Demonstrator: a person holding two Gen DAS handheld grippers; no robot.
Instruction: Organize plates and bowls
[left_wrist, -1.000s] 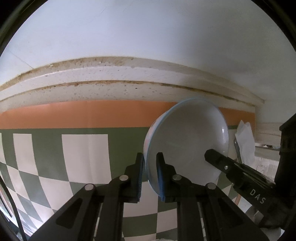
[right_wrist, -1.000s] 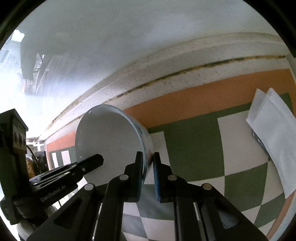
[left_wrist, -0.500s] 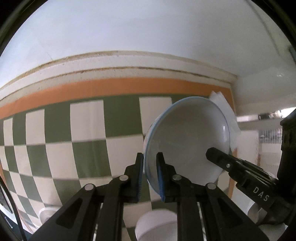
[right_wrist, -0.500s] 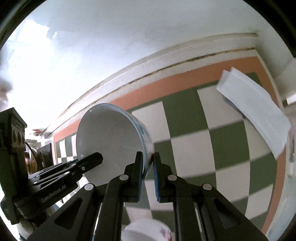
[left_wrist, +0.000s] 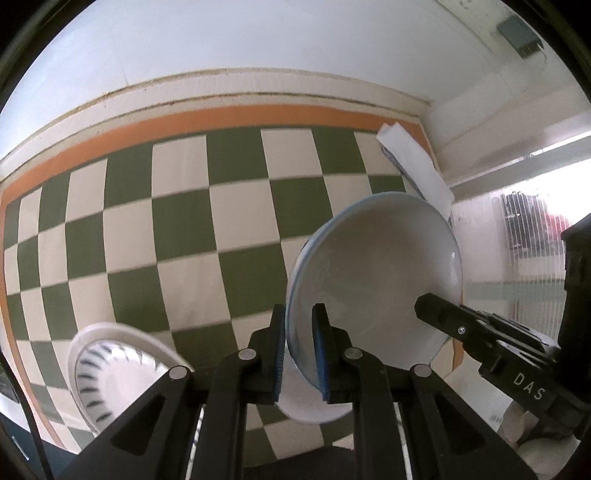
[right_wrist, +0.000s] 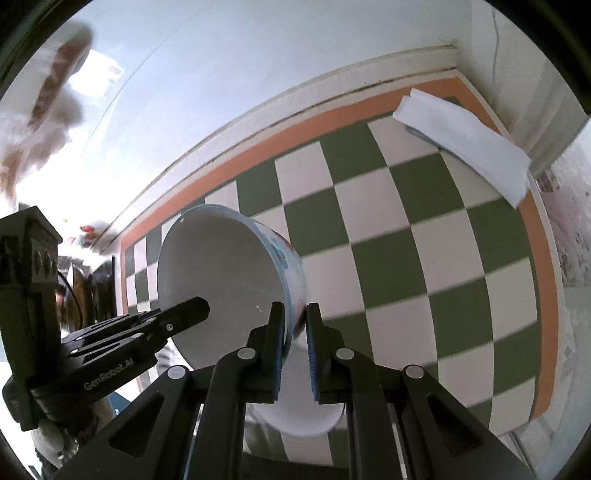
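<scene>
A white bowl (left_wrist: 373, 280) with a blue rim and a floral outside (right_wrist: 284, 254) hangs tilted above the checkered tablecloth, held from both sides. My left gripper (left_wrist: 299, 325) is shut on its near rim. My right gripper (right_wrist: 295, 321) is shut on the opposite rim. Each gripper's black fingers also show in the other view, the right one (left_wrist: 443, 317) and the left one (right_wrist: 177, 314). A white plate with black dashes (left_wrist: 110, 373) lies at the lower left. Another white dish (right_wrist: 295, 417) sits under the held bowl.
The green and white checkered cloth (left_wrist: 184, 229) has an orange border and runs up to a white wall ledge. A folded white paper (right_wrist: 465, 147) lies on something dark at the far right corner. A window-lit ledge stands to the right.
Both grippers have lifted and drawn back with the bowl between them. Much more of the cloth shows now, and the dashed plate and the white dish have come into view below.
</scene>
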